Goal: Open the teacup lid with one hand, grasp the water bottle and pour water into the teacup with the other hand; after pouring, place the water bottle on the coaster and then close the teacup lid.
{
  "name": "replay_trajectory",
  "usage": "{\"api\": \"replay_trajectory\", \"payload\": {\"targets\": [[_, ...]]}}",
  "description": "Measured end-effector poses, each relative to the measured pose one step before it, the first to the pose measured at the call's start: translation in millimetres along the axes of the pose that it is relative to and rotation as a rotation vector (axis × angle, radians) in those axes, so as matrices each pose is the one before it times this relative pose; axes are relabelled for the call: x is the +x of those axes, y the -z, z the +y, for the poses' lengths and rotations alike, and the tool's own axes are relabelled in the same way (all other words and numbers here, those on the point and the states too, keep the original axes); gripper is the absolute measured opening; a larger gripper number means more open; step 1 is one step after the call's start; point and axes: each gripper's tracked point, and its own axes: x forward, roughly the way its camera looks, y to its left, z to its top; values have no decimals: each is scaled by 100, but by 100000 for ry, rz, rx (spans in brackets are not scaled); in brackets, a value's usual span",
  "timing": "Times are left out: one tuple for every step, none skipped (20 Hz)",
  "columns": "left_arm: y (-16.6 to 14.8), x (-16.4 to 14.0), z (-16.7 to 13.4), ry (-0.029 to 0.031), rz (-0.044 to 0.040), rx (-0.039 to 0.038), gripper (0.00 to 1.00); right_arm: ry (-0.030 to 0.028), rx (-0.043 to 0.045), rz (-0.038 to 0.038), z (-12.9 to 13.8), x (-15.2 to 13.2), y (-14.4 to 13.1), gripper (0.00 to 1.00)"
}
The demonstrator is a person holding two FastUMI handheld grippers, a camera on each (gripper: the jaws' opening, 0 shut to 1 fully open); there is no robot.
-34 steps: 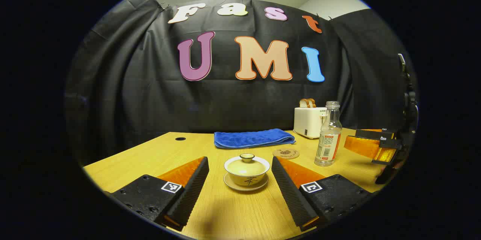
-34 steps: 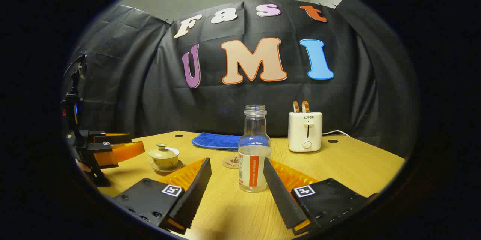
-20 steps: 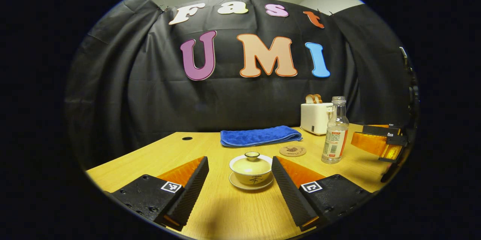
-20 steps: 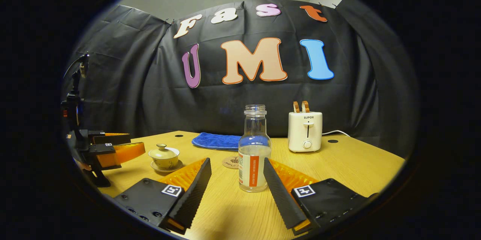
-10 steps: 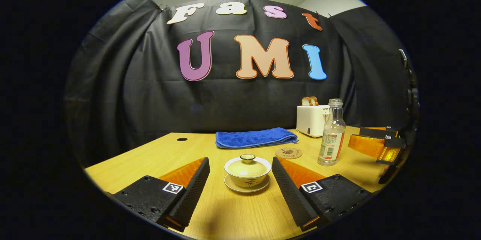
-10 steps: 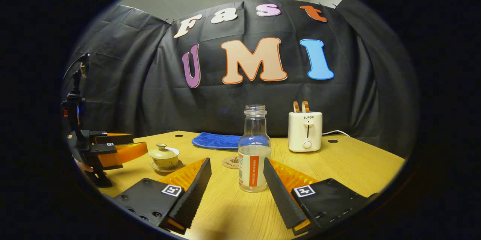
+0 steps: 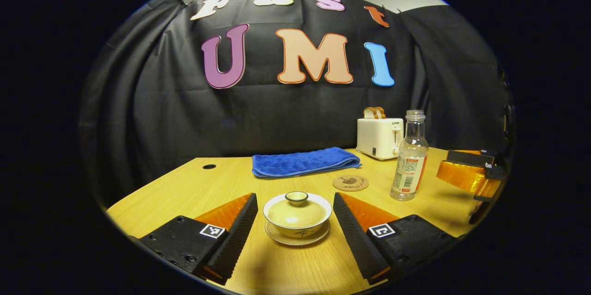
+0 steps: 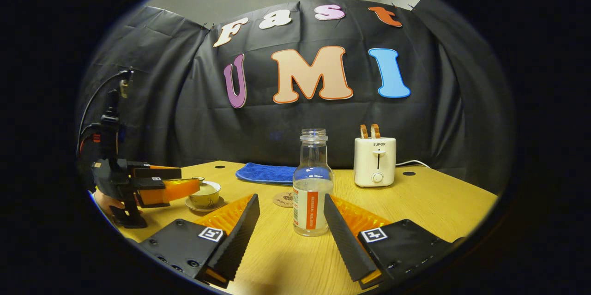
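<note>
Left gripper [image 7: 295,221]: jaws wide apart, nothing between them pressed. Teacup [image 7: 297,219] sits on its saucer [image 7: 297,237] just ahead of the tips, roughly centred in the gap. Lid [image 7: 297,208] on, knob [image 7: 296,197] upright in the middle. From the right gripper view the left gripper [image 8: 184,189] hangs level beside the cup's rim, fingers apart from it.

Right gripper [image 8: 291,228]: also spread, water bottle [image 8: 312,184] standing between the tips, uncapped, part full. No clear contact on either side.

Step in hand, as I judge it: left takes the lid off. Notes on doing it well:
- Aim for the knob, not the lid's broad edge; the knob is the small graspable part.
- Come in above the rim so the fingers do not nudge the cup off the saucer.
- Close gently and squarely; glazed ware is likely slick.
- Lift straight up before drawing aside, so the lid does not drag the cup.

Farther out: coaster [image 7: 351,183] between cup and bottle, bare, well placed for the bottle later. Blue towel [image 7: 304,162] behind, toaster [image 7: 379,138] at the back. Table [image 7: 217,184] otherwise open around the cup.
</note>
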Motion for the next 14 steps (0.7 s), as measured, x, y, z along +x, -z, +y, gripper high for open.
{"api": "replay_trajectory", "payload": {"targets": [[69,624,40,247,1275,64,96,-2,-7,-23,-15,12,28,92],[86,555,-50,407,814,169,95,5,-2,19,18,8,-7,92],[48,685,-79,709,1018,928,95,-4,-1,2,13,-19,-17,87],[154,462,-118,425,1043,768,94,-8,-7,-4,-13,28,4,87],[239,511,-41,267,1464,809,92,2,13,0,2,-6,44,87],[73,337,9,-55,1027,583,90,1,-7,0,1,-2,29,87],[-54,247,-35,204,525,255,86,-1,9,10,1,-24,-59,87],[99,264,-85,555,309,77,85,-10,-13,1,-12,8,48,87],[-75,296,-12,319,362,-270,83,-3,11,8,-8,-9,-75,89],[89,170,94,295,540,-474,83,-2,-8,1,12,5,84,92],[138,298,128,-195,982,-747,82,-151,32,10,36,-14,-50,90],[-62,155,-17,787,-396,-631,75,-264,19,-27,20,29,45,89],[-57,28,-15,529,63,-392,68,-5,13,6,-38,5,-53,87],[100,154,-13,402,163,-463,67,-22,-29,-21,16,-26,58,91]]}}
